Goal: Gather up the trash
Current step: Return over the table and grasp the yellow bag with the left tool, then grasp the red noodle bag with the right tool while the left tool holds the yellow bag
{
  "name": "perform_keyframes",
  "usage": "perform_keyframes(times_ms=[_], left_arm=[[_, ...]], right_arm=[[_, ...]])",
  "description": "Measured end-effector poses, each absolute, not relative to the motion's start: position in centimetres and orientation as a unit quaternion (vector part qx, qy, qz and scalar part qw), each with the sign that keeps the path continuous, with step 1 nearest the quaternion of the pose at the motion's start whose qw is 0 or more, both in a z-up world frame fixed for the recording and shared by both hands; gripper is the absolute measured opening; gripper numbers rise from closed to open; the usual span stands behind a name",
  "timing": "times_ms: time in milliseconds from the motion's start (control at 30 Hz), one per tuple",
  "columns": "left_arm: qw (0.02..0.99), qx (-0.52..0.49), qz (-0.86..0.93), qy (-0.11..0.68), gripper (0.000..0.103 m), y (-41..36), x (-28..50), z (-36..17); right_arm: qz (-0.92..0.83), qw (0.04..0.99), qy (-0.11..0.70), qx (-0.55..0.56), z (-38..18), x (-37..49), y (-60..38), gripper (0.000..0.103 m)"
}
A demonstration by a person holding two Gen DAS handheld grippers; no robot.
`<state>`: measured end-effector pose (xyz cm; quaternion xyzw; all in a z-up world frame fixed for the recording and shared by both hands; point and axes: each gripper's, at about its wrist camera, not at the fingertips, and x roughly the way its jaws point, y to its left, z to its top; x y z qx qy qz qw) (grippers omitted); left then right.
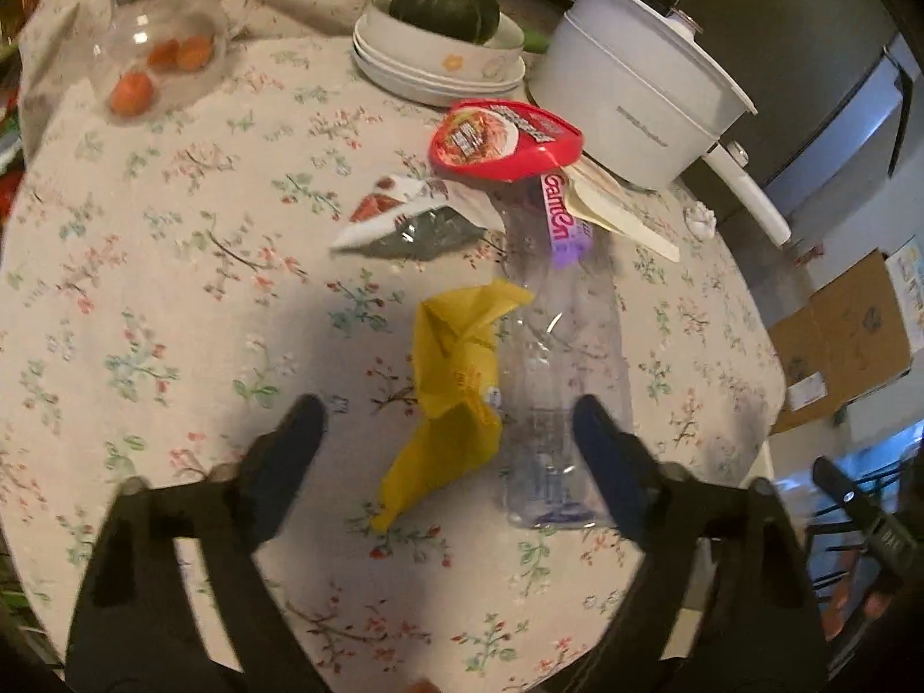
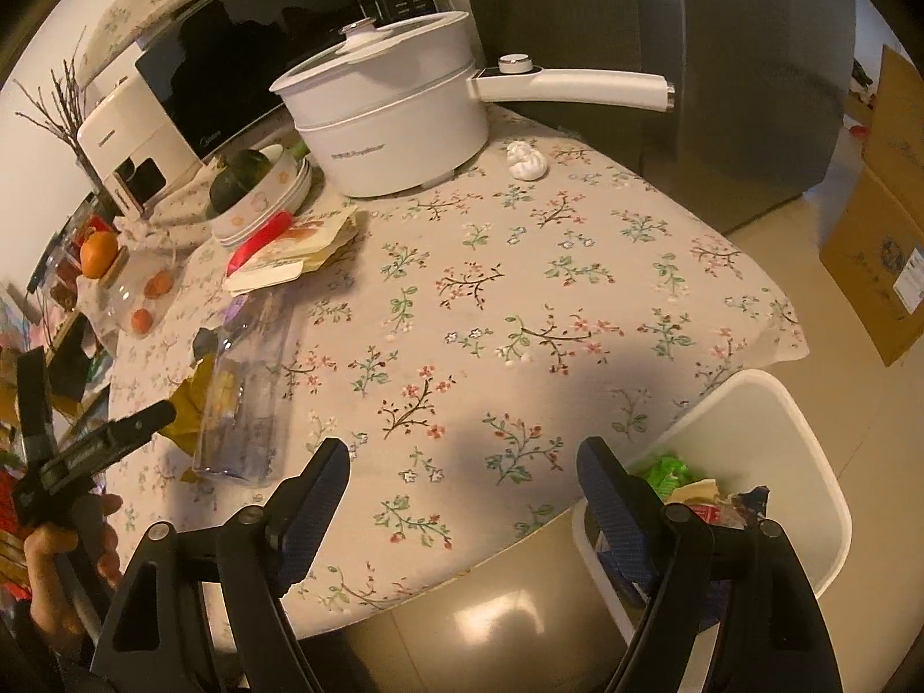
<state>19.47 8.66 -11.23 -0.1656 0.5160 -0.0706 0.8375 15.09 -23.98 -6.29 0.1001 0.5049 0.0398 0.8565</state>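
Trash is seen scattered on a table [image 1: 173, 265] covered with a floral cloth. In the left wrist view, a crumpled yellow wrapper [image 1: 456, 398] lies beside a clear plastic bottle [image 1: 563, 358] that lies flat on the cloth, the two touching along one side. Farther back, a torn white and silver packet [image 1: 404, 219] lies near a red noodle-cup lid [image 1: 502, 138], under whose edge a purple strip [image 1: 563, 219] and a pale flat carton [image 1: 612, 208] are partly tucked. The left gripper [image 1: 447, 433] is held above the wrapper and bottle with its fingers [image 1: 300, 433] spread wide; nothing is gripped, though the wrapper and the bottle's lower part appear in the gap between them. The right gripper [image 2: 462, 479] is shown over the near edge of the table, its fingers [image 2: 320, 491] likewise wide apart and empty. A white bin [image 2: 808, 462] stands on the floor just beside the table's corner, with green and other wrappers already inside. In the right wrist view the left gripper and the hand [image 2: 58, 560] holding it are visible at the left edge, close to the bottle. Toward the back of the table are seen a white electric pot [image 2: 398, 133] with a long handle, a stack of dishes [image 1: 439, 69] holding a dark green squash [image 1: 444, 6], and a glass jar [image 1: 156, 52] holding small orange fruit.
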Motion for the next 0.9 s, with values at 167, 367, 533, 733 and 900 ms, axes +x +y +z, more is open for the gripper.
perform_keyframes(times_ms=[167,367,533,733,900], left_arm=[[0.829,-0.175,-0.078,0.525,0.046,8.4,19.9,-12.4],[0.831,-0.181,-0.086,0.52,0.023,8.9,19.6,-12.1],[0.84,-0.178,-0.079,0.507,0.023,10.1,18.9,-10.4],[0.854,-0.187,-0.078,0.48,0.023,12.4,17.6,-7.3],[0.866,-0.212,-0.093,0.443,0.023,13.9,16.8,-4.3]], right_arm=[[0.038,0.855,0.507,0.1,-6.5,15.2,-23.7,0.083],[0.043,0.854,0.508,0.104,-6.6,15.6,-22.8,0.083],[0.056,0.852,0.511,0.099,-6.7,16.4,-20.8,0.083],[0.083,0.86,0.501,0.051,-6.7,17.8,-17.4,0.083],[0.094,0.861,0.499,0.034,-6.6,20.3,-14.9,0.083]])
